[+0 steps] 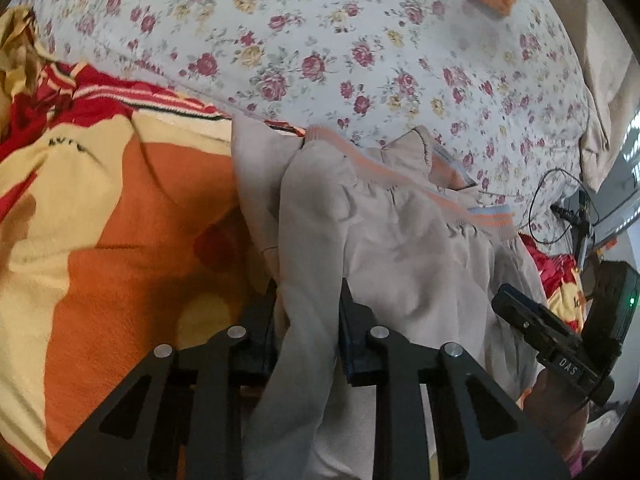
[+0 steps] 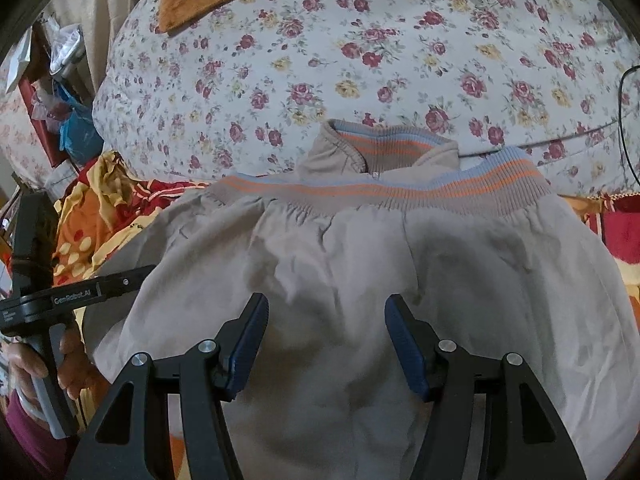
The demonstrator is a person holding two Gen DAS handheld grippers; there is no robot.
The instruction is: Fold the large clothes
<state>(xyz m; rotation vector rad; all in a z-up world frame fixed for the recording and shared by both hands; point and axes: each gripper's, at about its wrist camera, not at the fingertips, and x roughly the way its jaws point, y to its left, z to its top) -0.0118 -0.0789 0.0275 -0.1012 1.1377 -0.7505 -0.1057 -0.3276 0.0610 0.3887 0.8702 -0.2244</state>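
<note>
Right now my left gripper (image 1: 307,322) is clenched on a bunched fold of the beige jacket (image 2: 360,264), which lies on the orange and yellow blanket (image 1: 120,208) just below the floral bedsheet (image 2: 320,60). My right gripper (image 2: 326,340) hangs over the jacket's back, jaws spread wide, grasping nothing.

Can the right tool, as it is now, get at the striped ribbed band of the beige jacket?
Probably yes. The right tool is open above the beige jacket, and the striped band lies straight ahead with nothing over it. The left tool grips another fold, off to the side.
</note>
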